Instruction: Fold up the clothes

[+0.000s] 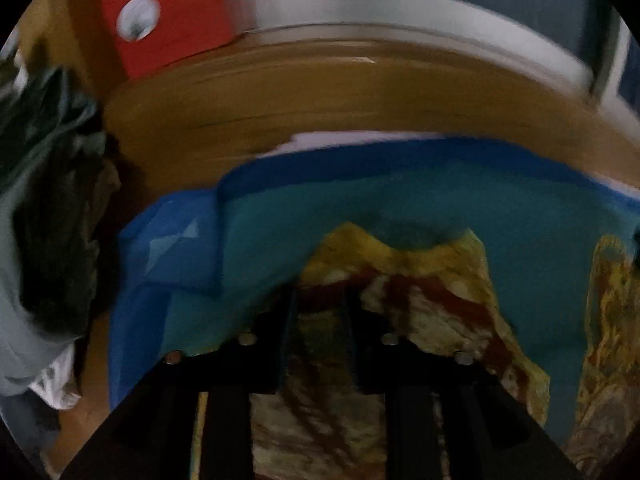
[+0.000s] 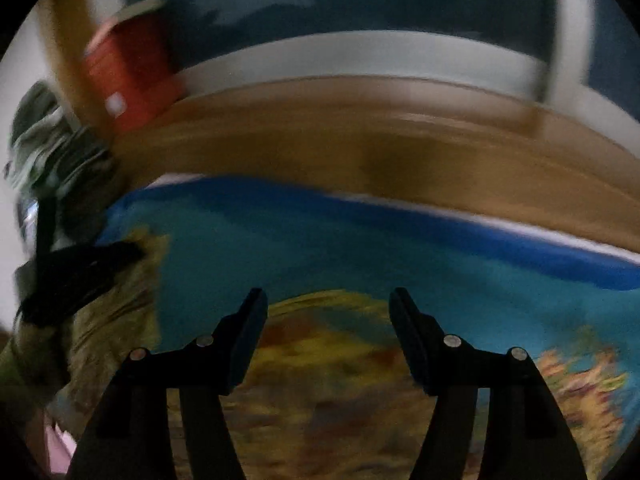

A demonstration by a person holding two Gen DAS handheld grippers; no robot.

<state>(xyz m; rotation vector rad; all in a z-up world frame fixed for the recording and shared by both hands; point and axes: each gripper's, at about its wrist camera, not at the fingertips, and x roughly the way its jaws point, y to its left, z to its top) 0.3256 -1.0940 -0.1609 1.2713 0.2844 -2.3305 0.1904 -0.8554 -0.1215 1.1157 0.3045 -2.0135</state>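
A teal garment (image 1: 400, 208) with yellow and red patterned parts (image 1: 424, 280) lies spread on a blue cloth (image 1: 168, 248) over a wooden surface (image 1: 360, 96). My left gripper (image 1: 320, 296) points down at the patterned fabric. Its dark fingers stand a little apart, with that fabric showing in the gap. In the right wrist view my right gripper (image 2: 328, 300) hovers wide open over the teal garment (image 2: 320, 248) and its patterned part (image 2: 320, 360), with nothing between its fingers. A dark blurred shape at the left edge there looks like the left gripper (image 2: 80, 276).
A red box (image 1: 160, 20) stands at the back left against a blue wall with a white baseboard (image 1: 400, 4). A heap of dark and grey clothes (image 1: 48, 200) lies at the left. Bare wood (image 2: 400, 152) runs beyond the blue cloth (image 2: 440, 232).
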